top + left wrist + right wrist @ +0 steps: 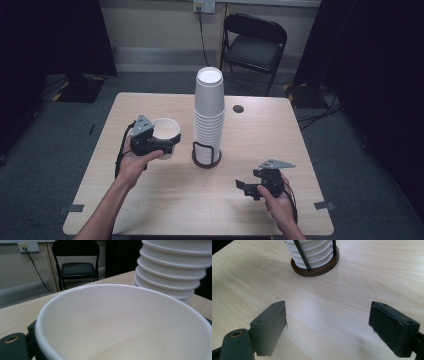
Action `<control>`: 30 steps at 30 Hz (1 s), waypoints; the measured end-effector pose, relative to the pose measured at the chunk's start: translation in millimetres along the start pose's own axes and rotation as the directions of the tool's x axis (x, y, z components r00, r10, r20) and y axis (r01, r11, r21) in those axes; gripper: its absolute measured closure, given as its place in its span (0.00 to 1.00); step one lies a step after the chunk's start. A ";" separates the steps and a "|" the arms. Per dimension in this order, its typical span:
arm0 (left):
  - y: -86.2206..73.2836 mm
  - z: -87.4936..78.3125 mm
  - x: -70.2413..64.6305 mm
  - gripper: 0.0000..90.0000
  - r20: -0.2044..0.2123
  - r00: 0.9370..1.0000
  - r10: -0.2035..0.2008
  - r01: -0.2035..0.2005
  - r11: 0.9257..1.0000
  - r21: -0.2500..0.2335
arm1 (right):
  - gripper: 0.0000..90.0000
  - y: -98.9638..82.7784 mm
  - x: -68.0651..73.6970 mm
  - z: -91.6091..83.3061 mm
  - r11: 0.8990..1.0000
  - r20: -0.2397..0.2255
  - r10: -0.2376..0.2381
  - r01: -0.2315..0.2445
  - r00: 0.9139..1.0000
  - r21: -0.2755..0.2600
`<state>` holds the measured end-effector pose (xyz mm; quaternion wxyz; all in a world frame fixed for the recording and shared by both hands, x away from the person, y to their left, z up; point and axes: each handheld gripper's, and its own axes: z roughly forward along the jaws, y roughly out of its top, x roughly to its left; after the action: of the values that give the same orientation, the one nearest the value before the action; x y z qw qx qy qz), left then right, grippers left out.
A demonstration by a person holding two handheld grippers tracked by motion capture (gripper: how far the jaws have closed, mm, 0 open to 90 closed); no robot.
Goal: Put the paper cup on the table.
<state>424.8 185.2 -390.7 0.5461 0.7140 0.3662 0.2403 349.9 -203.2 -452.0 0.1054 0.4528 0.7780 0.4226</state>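
Table [165,200]: cup stack [209,112] beside cup [166,131]

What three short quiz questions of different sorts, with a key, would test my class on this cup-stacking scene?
1. True or false: the left hand-held gripper holds a single white paper cup.
2. What keeps the cup stack upright? A) a box B) a round wire holder C) a plate
3. How do the jaws of the right hand-held gripper stand?

Key: 1 true; 2 B; 3 wide apart above the wooden table, nothing between them.
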 end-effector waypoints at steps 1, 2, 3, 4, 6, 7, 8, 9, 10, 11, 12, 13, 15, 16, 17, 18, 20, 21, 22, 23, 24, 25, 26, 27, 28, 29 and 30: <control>0.9 2.3 1.8 0.09 0.006 1.000 0.009 -0.010 1.000 0.001 | 0.15 -0.1 -0.2 -0.1 1.000 0.000 0.000 0.000 1.000 0.000; 2.0 5.2 3.3 0.09 0.007 1.000 -0.005 0.005 1.000 -0.004 | 0.15 -0.1 -0.3 -0.3 1.000 -0.001 0.003 -0.003 1.000 0.000; 3.2 7.8 4.2 0.09 0.005 1.000 -0.014 0.015 1.000 -0.001 | 0.15 -0.1 -0.8 -0.2 1.000 -0.006 0.016 -0.016 1.000 -0.001; 4.4 9.2 5.4 0.09 -0.005 1.000 -0.005 0.005 1.000 0.002 | 0.15 -0.3 -1.8 0.1 1.000 -0.011 0.022 -0.022 1.000 -0.005; 7.9 14.9 9.3 0.09 -0.013 1.000 0.002 -0.002 1.000 -0.012 | 0.15 -0.4 -2.8 -0.1 1.000 -0.012 0.028 -0.028 1.000 -0.005; 8.9 17.1 10.7 0.09 -0.016 1.000 -0.008 0.007 1.000 -0.021 | 0.15 -0.4 -2.8 -0.1 1.000 -0.010 0.028 -0.028 1.000 -0.007; 10.3 20.9 12.9 0.09 -0.018 1.000 -0.010 0.009 0.999 -0.032 | 0.15 -0.4 -2.8 -0.1 1.000 -0.011 0.029 -0.029 1.000 -0.007; 10.6 22.8 14.1 0.09 -0.023 1.000 -0.009 0.008 0.999 -0.040 | 0.15 -0.4 -2.7 -0.1 1.000 -0.015 0.030 -0.030 0.999 -0.009; 10.6 25.6 15.6 0.09 -0.026 1.000 -0.009 0.008 0.999 -0.046 | 0.15 -0.4 -2.6 -0.2 1.000 -0.017 0.029 -0.030 0.999 -0.010; 9.8 29.4 16.7 0.09 -0.038 0.999 0.007 -0.008 0.999 -0.040 | 0.15 -0.4 -2.4 -0.3 1.000 -0.015 0.027 -0.027 1.000 -0.010; 8.8 32.0 17.1 0.09 -0.041 0.999 0.012 -0.014 0.999 -0.039 | 0.15 -0.5 -2.2 -0.3 1.000 -0.013 0.026 -0.026 1.000 -0.009; 6.1 36.8 18.1 0.09 -0.043 0.999 0.020 -0.021 0.999 -0.033 | 0.15 -0.5 -2.2 -0.3 1.000 -0.012 0.026 -0.026 1.000 -0.009; 2.1 41.8 19.0 0.09 -0.065 0.998 0.021 -0.023 0.999 -0.030 | 0.15 -0.8 -2.9 -0.4 1.000 -0.012 0.026 -0.026 1.000 -0.008; -0.5 44.2 20.6 0.09 -0.068 0.997 0.018 -0.020 0.999 -0.031 | 0.15 -0.8 -2.7 -0.5 1.000 -0.012 0.027 -0.027 1.000 -0.007; -3.5 47.6 22.3 0.09 -0.075 0.997 -0.004 0.002 1.000 -0.027 | 0.15 -0.9 -2.6 -0.8 1.000 -0.012 0.025 -0.025 1.000 -0.006; -5.5 49.2 23.3 0.09 -0.082 0.997 -0.011 0.008 1.000 -0.029 | 0.15 -1.0 -2.4 -0.9 1.000 -0.014 0.023 -0.023 1.000 -0.005; -10.7 52.8 24.5 0.09 -0.081 0.996 -0.030 0.028 0.999 -0.030 | 0.15 -1.1 -2.2 -0.8 1.000 -0.008 0.021 -0.021 1.000 -0.004; -13.4 54.3 24.6 0.09 -0.078 0.996 -0.035 0.033 0.999 -0.028 | 0.15 -1.2 -2.2 -0.6 1.000 -0.004 0.022 -0.022 1.000 -0.003; -16.5 55.3 24.4 0.09 -0.075 0.996 -0.044 0.042 0.999 -0.027 | 0.15 -1.2 -2.3 -0.4 1.000 -0.006 0.026 -0.026 1.000 -0.003; -19.6 56.3 25.4 0.09 -0.070 0.997 -0.045 0.044 0.999 -0.024 | 0.15 -1.2 -2.3 -0.3 1.000 -0.007 0.027 -0.027 1.000 -0.003; -22.5 57.6 26.3 0.08 -0.070 0.996 -0.049 0.048 0.999 -0.014 | 0.15 -1.2 -2.1 -0.2 1.000 -0.006 0.025 -0.025 1.000 -0.002; -24.7 58.1 27.3 0.08 -0.072 0.996 -0.044 0.044 0.999 -0.009 | 0.15 -1.2 -1.7 -0.2 1.000 -0.007 0.026 -0.026 1.000 0.000; -27.7 59.0 28.3 0.08 -0.080 0.995 -0.053 0.052 0.999 -0.009 | 0.15 -1.4 -1.5 -0.2 1.000 -0.008 0.024 -0.024 1.000 0.000; -31.1 59.9 30.0 0.08 -0.077 0.995 -0.068 0.068 0.998 -0.005 | 0.15 -1.5 -1.4 -0.3 1.000 -0.010 0.021 -0.021 1.000 -0.001; -33.4 60.6 31.1 0.08 -0.076 0.994 -0.078 0.078 0.997 -0.002 | 0.15 -1.6 -1.2 -0.4 1.000 -0.012 0.020 -0.020 1.000 0.000; -35.3 61.0 31.9 0.08 -0.075 0.994 -0.085 0.086 0.996 -0.001 | 0.15 -1.6 -1.3 -0.2 1.000 -0.013 0.020 -0.020 1.000 -0.001; -36.9 61.6 32.1 0.08 -0.074 0.994 -0.087 0.087 0.996 0.000 | 0.15 -1.5 -1.4 0.1 1.000 -0.013 0.021 -0.021 1.000 -0.001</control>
<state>480.8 178.3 -445.6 0.5410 0.6891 0.4172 0.2418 349.8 -204.6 -453.5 0.0964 0.4580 0.7737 0.4269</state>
